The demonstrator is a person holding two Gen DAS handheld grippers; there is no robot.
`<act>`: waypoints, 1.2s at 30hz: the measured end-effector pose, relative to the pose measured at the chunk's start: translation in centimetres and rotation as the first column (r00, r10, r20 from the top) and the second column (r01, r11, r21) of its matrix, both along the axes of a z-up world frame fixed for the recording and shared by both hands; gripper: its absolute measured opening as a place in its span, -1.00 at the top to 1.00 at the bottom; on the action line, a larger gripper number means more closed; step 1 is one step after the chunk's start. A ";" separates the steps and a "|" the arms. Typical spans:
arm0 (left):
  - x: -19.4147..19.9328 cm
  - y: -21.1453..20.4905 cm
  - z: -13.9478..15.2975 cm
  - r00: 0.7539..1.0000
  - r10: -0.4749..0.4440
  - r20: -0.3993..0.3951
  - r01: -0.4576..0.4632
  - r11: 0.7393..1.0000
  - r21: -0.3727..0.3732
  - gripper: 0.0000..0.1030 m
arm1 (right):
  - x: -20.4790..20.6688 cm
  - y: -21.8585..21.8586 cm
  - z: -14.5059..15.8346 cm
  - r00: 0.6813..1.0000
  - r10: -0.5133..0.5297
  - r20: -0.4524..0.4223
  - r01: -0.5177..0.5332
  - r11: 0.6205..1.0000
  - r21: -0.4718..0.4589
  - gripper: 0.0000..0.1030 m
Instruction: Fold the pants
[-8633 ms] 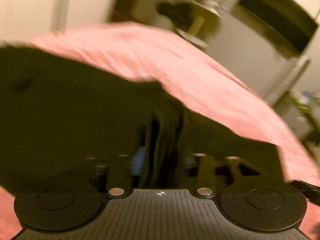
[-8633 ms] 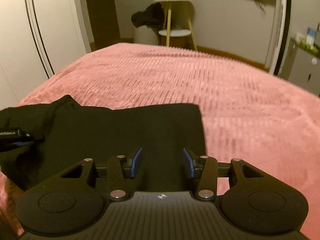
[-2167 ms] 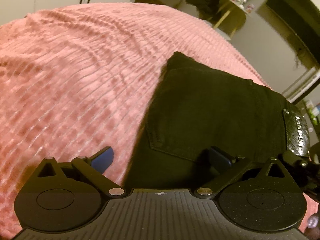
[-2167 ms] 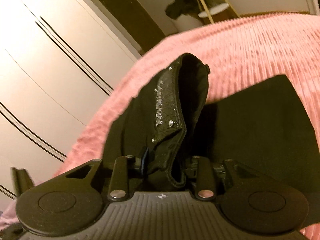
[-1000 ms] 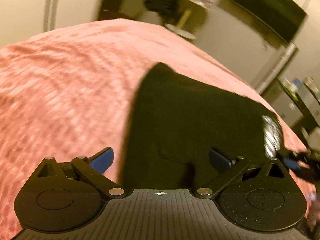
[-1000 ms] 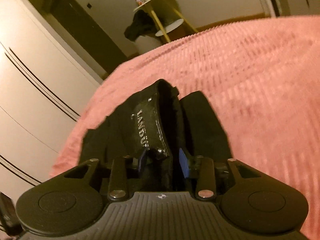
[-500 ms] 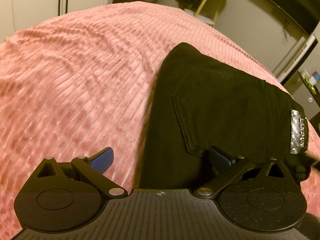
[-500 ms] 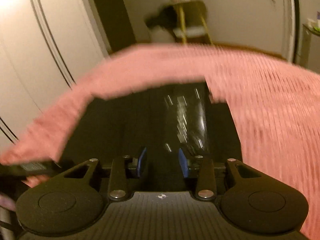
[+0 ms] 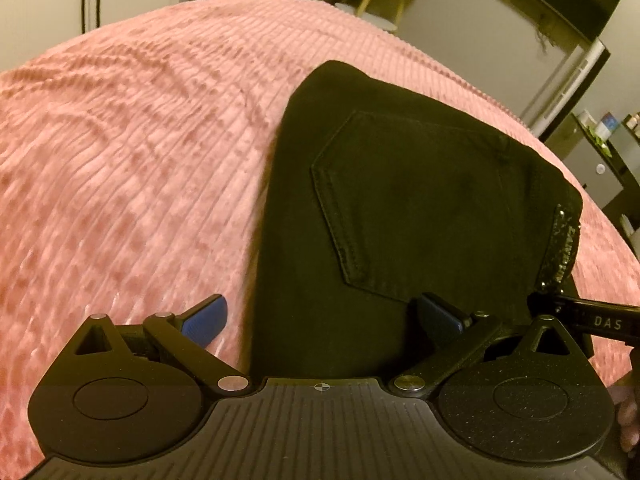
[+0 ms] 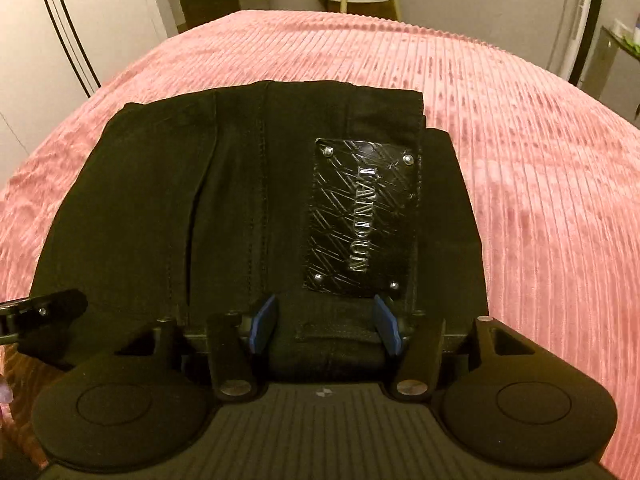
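While the folded black pants (image 10: 248, 208) lie flat on the pink bedspread (image 10: 520, 120) | right tongs (image 10: 325, 322) opening off the waistband, releasing | left tongs (image 9: 320, 316) spread wide, straddling the edge.

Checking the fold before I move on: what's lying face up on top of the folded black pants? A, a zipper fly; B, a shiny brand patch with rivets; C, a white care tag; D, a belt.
B: a shiny brand patch with corner rivets lies on the folded pants.
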State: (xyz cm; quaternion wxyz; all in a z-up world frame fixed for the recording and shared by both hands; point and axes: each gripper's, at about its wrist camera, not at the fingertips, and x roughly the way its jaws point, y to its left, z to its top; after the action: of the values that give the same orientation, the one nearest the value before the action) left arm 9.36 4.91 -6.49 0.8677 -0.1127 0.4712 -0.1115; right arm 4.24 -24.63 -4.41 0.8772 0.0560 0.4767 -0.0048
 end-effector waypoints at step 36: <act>0.4 -0.2 3.8 0.945 0.015 0.326 -0.037 0.997 0.062 -1.00 | 6.9 -0.1 -1.4 0.964 0.021 0.266 -0.006 0.998 -0.058 0.47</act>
State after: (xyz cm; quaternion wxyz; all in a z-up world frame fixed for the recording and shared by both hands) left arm 9.75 4.72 -2.69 0.9381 -0.0697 0.3239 -0.1009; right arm 11.16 -24.71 -5.83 0.9346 0.0277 0.3547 -0.0048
